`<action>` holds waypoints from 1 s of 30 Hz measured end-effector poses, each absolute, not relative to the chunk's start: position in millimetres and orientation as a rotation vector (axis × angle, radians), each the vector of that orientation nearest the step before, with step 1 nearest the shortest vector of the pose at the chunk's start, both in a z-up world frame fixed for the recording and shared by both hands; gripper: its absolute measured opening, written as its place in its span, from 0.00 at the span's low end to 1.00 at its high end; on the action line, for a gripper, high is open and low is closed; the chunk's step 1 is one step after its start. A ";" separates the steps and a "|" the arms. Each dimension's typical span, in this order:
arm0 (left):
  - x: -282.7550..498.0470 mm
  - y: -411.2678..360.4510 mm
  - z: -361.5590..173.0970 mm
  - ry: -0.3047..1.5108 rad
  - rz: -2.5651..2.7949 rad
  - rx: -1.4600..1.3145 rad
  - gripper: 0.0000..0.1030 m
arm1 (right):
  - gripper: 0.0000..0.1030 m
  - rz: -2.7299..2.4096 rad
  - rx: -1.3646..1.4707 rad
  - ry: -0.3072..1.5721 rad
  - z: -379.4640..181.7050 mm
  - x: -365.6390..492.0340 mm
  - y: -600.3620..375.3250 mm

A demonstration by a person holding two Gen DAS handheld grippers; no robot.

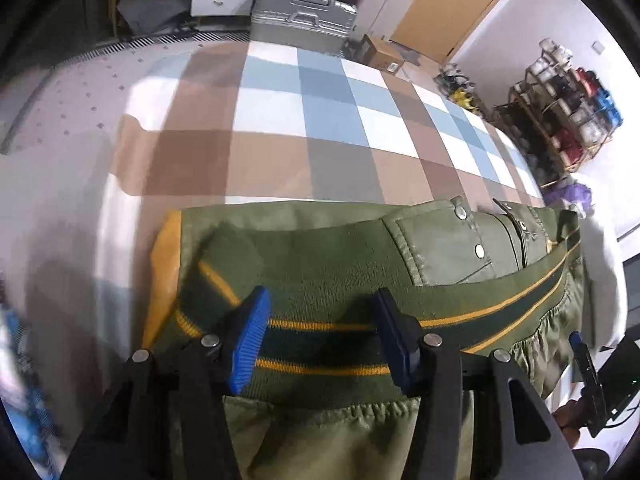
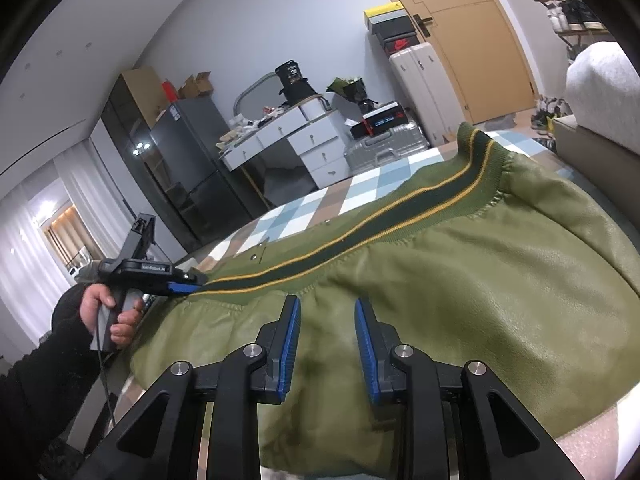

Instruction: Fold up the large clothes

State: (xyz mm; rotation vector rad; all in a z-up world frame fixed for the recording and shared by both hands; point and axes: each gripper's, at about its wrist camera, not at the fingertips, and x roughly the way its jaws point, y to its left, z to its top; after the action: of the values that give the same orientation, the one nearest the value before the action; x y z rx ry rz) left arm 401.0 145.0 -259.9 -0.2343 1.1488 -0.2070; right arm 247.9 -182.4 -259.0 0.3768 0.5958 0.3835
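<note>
Checked bedding [image 1: 304,120] in blue, brown and white squares covers the bed, and an olive green jacket [image 2: 460,280] lies across it, filling the lower half of both wrist views. Its ribbed hem band [image 2: 360,232], dark green with two yellow stripes, runs diagonally from lower left to upper right in the right wrist view. In the left wrist view a pocket flap with metal snaps [image 1: 460,240] sits at centre right, and an orange lining edge shows at the jacket's left end.

In that view the left gripper [image 1: 320,340] hovers over the striped band, its blue-padded fingers [image 1: 250,344] about half open with the band between them; whether the pads touch the cloth I cannot tell. In the right wrist view the right gripper [image 2: 326,344] sits above the smooth green cloth, fingers narrowly parted, nothing clamped between them.

At left in that view, a hand [image 2: 108,312] in a black sleeve holds the left gripper's handle. Behind the bed stand a silver suitcase [image 1: 304,16], white drawers [image 2: 316,144], a dark fridge [image 2: 192,168] and a wooden door [image 2: 480,40].
</note>
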 end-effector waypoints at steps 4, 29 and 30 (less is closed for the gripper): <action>359.7 123.0 -219.4 1.029 -0.281 -0.175 0.49 | 0.27 0.386 0.378 0.596 -259.2 248.0 -183.0; 197.8 164.7 -244.6 0.923 0.013 -0.370 0.78 | 0.40 0.407 0.404 0.585 -258.8 245.9 -188.6; 194.7 172.4 -252.5 0.927 0.019 -0.430 0.78 | 0.41 0.406 0.405 0.584 -258.7 246.0 -188.6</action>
State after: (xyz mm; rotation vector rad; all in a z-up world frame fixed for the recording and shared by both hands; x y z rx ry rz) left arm 194.7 172.4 -252.5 -0.4301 0.9274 0.0193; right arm 246.0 -188.6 -258.7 0.4052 0.5836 0.4064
